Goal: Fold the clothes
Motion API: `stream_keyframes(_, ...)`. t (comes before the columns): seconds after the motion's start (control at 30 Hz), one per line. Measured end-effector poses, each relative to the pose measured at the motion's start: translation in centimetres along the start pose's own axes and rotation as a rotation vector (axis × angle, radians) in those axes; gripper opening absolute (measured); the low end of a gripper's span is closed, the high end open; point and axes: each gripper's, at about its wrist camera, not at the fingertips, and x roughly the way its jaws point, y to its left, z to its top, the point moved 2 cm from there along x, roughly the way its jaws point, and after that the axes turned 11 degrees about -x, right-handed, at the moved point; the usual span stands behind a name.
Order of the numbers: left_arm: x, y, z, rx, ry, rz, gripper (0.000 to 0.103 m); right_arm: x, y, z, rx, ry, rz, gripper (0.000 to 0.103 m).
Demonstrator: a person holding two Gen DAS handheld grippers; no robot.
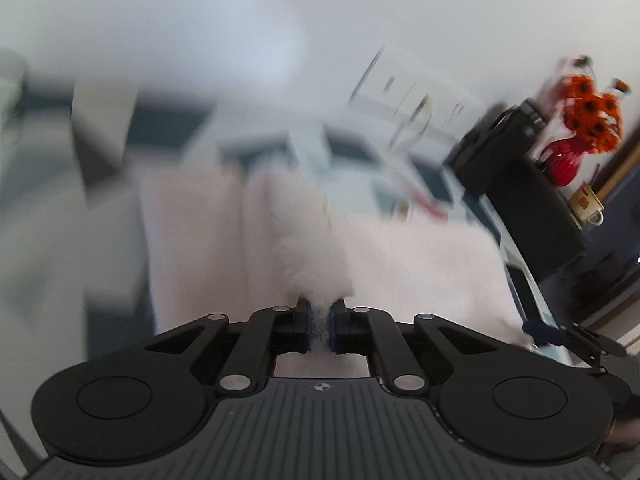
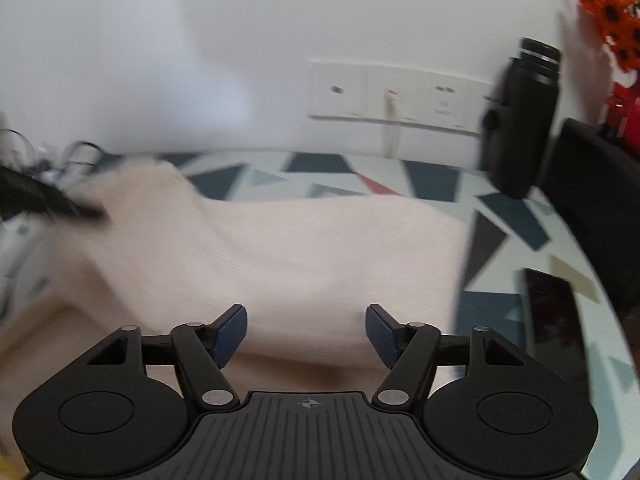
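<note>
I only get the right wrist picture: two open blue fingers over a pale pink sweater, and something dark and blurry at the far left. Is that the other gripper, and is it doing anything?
Observer: Most likely. In the left wrist view the left gripper is shut on a fluffy bunch of the sweater.
Operator: Is the cloth lifted or just lying there?
Observer: It runs from the pads as a raised ridge, so that part looks pulled up; the rest lies flat.
Operator: Can the left view see my gripper?
Observer: Yes, the right gripper's blue tip shows at the sweater's right edge.
Operator: Anything beside the flowers that I miss?
Observer: A yellow mug stands below the red vase.
</note>
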Motion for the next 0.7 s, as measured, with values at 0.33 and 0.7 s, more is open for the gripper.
stream_keyframes(0.33, -2.2, -1.0, -0.9, 0.35, 0.048, 0.027, 0.007, 0.7, -0.3, -1.8, -0.032, 0.043, -0.057, 0.021)
stream_keyframes(0.7, -1.1, 1.9, -3.7, 0.211, 0.109, 0.092, 0.008, -2.2, -1.4, -2.2, -0.032, 0.039, -0.064, 0.026)
